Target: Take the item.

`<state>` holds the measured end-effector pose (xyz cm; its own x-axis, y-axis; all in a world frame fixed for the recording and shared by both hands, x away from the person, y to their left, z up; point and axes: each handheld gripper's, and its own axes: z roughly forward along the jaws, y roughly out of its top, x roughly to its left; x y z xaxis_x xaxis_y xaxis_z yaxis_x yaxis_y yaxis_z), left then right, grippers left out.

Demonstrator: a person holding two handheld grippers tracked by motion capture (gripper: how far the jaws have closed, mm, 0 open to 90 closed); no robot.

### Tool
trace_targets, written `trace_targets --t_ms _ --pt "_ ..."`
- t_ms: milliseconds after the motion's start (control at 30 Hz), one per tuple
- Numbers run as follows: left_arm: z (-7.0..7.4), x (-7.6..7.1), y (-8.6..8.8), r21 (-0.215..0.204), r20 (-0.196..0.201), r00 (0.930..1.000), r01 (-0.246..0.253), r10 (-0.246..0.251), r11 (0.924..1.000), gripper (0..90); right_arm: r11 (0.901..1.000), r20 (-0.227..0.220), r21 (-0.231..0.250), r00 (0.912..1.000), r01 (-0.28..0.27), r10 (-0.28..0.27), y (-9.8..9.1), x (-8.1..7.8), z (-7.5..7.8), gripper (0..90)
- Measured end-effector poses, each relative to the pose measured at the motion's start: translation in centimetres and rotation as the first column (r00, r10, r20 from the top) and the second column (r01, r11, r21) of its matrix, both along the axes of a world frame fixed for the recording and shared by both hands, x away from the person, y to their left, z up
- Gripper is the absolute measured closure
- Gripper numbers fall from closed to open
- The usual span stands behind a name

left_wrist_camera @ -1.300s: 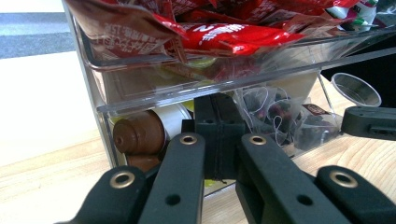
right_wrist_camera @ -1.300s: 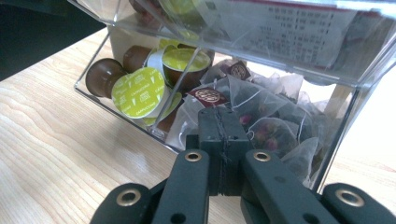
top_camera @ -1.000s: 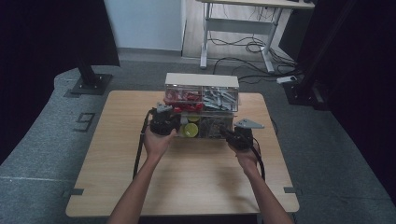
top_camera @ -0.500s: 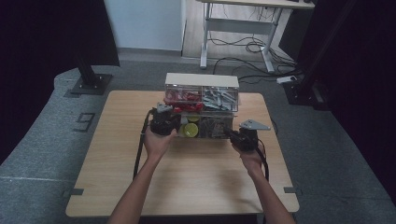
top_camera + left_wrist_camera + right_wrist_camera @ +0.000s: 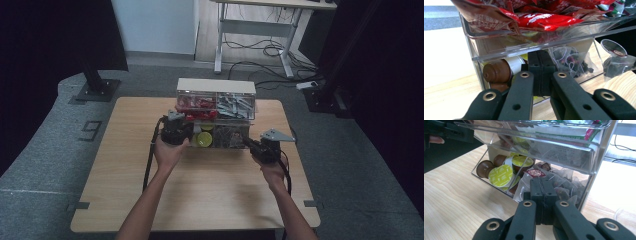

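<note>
The clear drawer organiser [image 5: 216,112] sits at the table's twelve o'clock, its long axis crosswise, both claws pressed together empty (nothing pinched): left gripper [image 5: 176,131] at its seven o'clock, right gripper [image 5: 256,146] at five, equally near

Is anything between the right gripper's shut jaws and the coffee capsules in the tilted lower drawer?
Yes. The clear front wall of the lower drawer stands between the right gripper and the coffee capsules. Tea bags lie directly ahead of the jaws, also behind that wall.
</note>
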<state>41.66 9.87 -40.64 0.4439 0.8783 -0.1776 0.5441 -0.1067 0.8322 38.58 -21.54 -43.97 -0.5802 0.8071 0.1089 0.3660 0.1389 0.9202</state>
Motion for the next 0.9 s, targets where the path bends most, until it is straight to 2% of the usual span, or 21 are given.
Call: trace_targets --t_ms 133,900 --pt "0.0 0.0 0.0 -0.004 0.000 1.0000 0.000 0.000 1.0000 89.6 0.9998 -0.002 0.021 1.0000 -0.004 0.004 -0.4 -0.3 0.1 89.5" --pt "0.0 -0.1 -0.1 -0.002 0.003 1.0000 0.000 0.000 1.0000 89.6 0.9984 0.001 0.046 0.9994 0.033 -0.033 -3.3 -1.0 0.7 89.5"
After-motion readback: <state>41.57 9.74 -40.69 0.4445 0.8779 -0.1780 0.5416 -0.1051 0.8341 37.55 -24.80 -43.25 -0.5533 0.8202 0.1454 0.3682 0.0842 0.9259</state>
